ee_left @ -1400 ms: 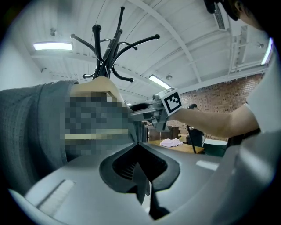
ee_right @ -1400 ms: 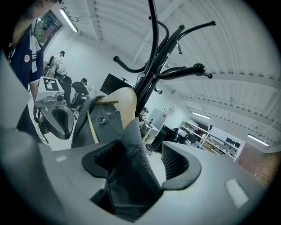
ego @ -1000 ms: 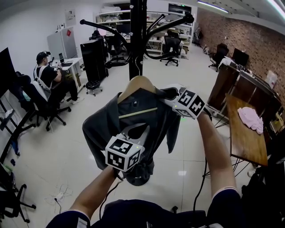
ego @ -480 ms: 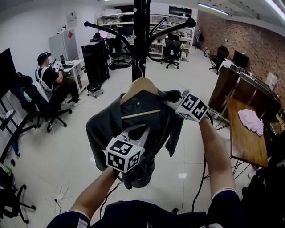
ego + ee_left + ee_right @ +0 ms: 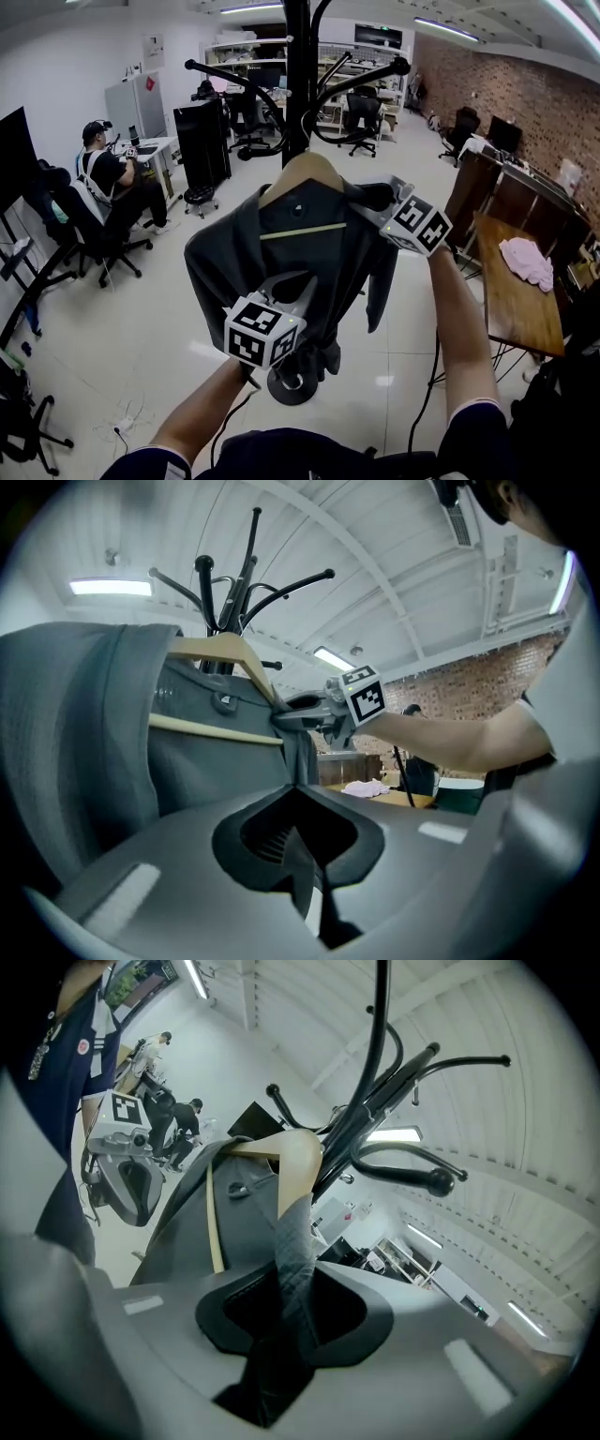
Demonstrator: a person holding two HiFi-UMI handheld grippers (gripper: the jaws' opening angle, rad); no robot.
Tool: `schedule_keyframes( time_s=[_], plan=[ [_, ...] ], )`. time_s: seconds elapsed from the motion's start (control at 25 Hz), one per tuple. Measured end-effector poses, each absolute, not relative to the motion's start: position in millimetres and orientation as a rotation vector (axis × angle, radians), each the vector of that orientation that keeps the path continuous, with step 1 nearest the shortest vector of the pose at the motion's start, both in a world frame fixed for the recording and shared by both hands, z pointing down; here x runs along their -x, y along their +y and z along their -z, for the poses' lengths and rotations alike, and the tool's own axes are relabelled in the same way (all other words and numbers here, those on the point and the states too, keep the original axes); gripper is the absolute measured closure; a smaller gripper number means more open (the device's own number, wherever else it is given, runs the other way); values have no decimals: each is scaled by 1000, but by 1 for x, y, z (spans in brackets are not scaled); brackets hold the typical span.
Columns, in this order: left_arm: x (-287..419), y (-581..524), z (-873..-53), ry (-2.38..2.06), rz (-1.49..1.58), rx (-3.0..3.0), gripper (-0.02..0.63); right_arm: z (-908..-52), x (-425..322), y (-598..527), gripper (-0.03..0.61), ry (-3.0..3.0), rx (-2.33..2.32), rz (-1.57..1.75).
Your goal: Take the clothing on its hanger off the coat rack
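Observation:
A dark grey garment [image 5: 281, 253] hangs on a wooden hanger [image 5: 302, 171] right in front of the black coat rack [image 5: 298, 84]; the hanger's hook is hidden against the pole. My right gripper [image 5: 364, 197] is shut on the garment at the hanger's right shoulder. In the right gripper view a strip of the garment's fabric [image 5: 292, 1241] runs from the hanger [image 5: 298, 1162] down between the jaws. My left gripper [image 5: 302, 279] is low on the garment's front, jaws shut on a thin fold of fabric [image 5: 302, 860]. The left gripper view looks up past the garment [image 5: 84, 742] at the right gripper [image 5: 314, 714].
The rack's round base [image 5: 292, 386] stands on the floor below the garment, and its curved arms [image 5: 361, 70] spread overhead. A person [image 5: 108, 173] sits at a desk to the left. A wooden table [image 5: 511, 300] with a pink cloth [image 5: 530, 258] stands on the right.
Both grippers and the hanger have risen a little and shifted right. The garment's lower edge has lifted, uncovering the rack's base.

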State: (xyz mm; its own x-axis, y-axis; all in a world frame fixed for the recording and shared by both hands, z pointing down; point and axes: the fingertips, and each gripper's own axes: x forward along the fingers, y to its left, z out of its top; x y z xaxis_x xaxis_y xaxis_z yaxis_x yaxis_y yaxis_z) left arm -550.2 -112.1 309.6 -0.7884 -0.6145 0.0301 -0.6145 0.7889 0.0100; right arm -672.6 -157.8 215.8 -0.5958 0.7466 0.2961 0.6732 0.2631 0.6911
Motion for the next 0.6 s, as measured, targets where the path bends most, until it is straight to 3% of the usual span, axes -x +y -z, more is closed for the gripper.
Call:
schedule_keyframes(
  time_s=[0.6],
  plan=[
    [530, -103, -283, -2997, -7, -1049, 601, -173, 643, -131, 480, 2347, -1353, -1255]
  ],
)
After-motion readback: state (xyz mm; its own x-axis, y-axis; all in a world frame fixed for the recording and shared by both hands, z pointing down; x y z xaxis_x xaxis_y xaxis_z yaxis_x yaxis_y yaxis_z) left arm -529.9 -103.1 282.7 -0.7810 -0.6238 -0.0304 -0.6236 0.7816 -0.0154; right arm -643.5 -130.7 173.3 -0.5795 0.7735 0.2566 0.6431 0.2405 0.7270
